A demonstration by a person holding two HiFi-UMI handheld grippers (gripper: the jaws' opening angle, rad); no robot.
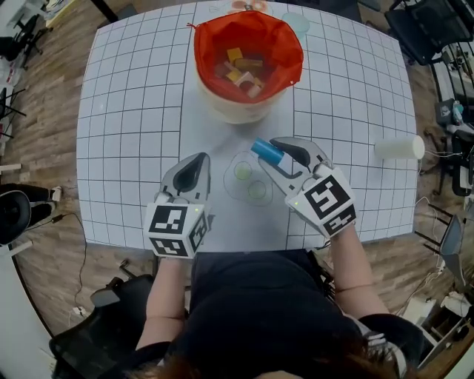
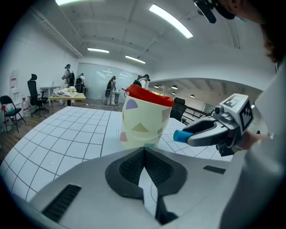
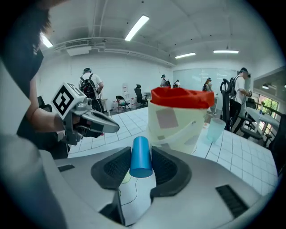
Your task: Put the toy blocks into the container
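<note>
Table (image 1: pixel 133 111) with a white grid cover fills the head view. Its 6 o'clock edge runs just under both claws, and its 9 o'clock half is bare grid out to the rim.

The container (image 1: pixel 248 95), a pale bucket lined with a red bag, stands at 12 o'clock, set in from the far edge. Several toy blocks (image 1: pixel 241 70) already lie inside it. A clear cup (image 1: pixel 296 22) sits just beside it at 1 o'clock.

The right claw (image 1: pixel 275 157) is up off the table at about 5 o'clock from the container. Its jaws are closed on 1 blue cylinder block (image 1: pixel 264 152), which is gripped across its sides between the 2 pads with its far end poking out towards 10 o'clock. An open strip of grid lies between this block and the container's near wall.

The left claw (image 1: pixel 196 161) hangs at 7 o'clock from the container, well apart from the right one. Its pads meet at the tips with nothing between them.

A thin clear sheet with 2 green discs (image 1: pixel 250 180) lies on the table between the 2 claws.

A white cup (image 1: pixel 398 148) lies on its side at the 3 o'clock edge, well away from the right claw.
</note>
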